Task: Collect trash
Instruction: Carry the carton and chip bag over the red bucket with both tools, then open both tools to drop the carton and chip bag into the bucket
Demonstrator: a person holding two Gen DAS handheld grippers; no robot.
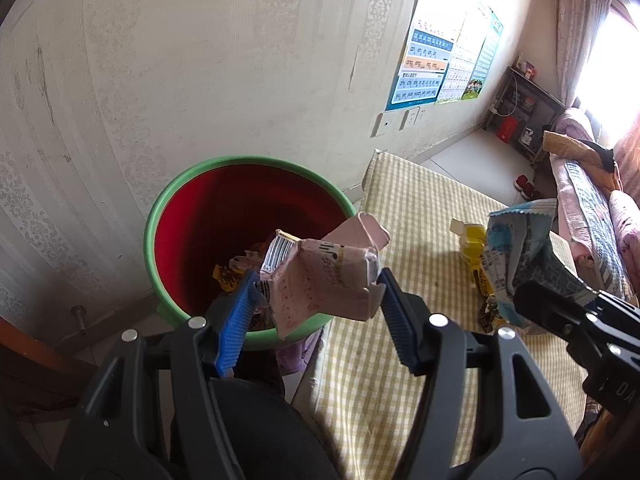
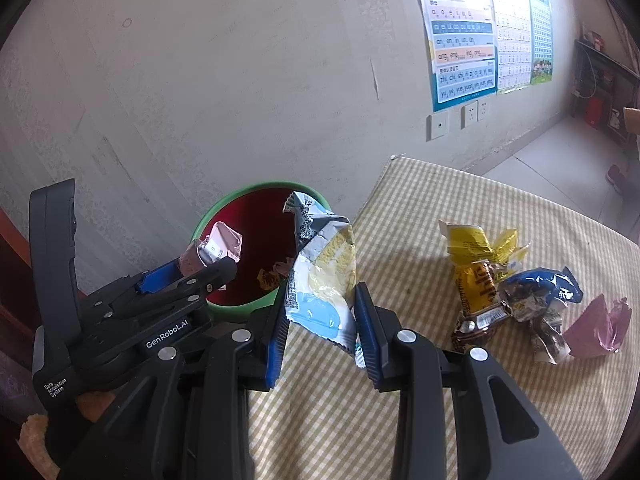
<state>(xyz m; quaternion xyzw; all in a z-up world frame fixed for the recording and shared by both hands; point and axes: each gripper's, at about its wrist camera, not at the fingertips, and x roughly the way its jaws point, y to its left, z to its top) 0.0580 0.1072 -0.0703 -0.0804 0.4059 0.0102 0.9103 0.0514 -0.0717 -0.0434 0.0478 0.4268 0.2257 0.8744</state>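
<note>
1 crushed pink carton [image 1: 328, 280], barcoded.

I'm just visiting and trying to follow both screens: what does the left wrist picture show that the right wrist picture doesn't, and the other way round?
Only the left wrist view shows the barcode on the crushed pink carton close up, and the bedding at the far right.

Only the right wrist view shows the blue wrapper and the purple wrapper lying on the checked cloth.

Both show the red bin with a green rim, the yellow wrapper, the wall posters, the left tool gripping the carton and the right tool gripping a light-blue snack bag.
</note>
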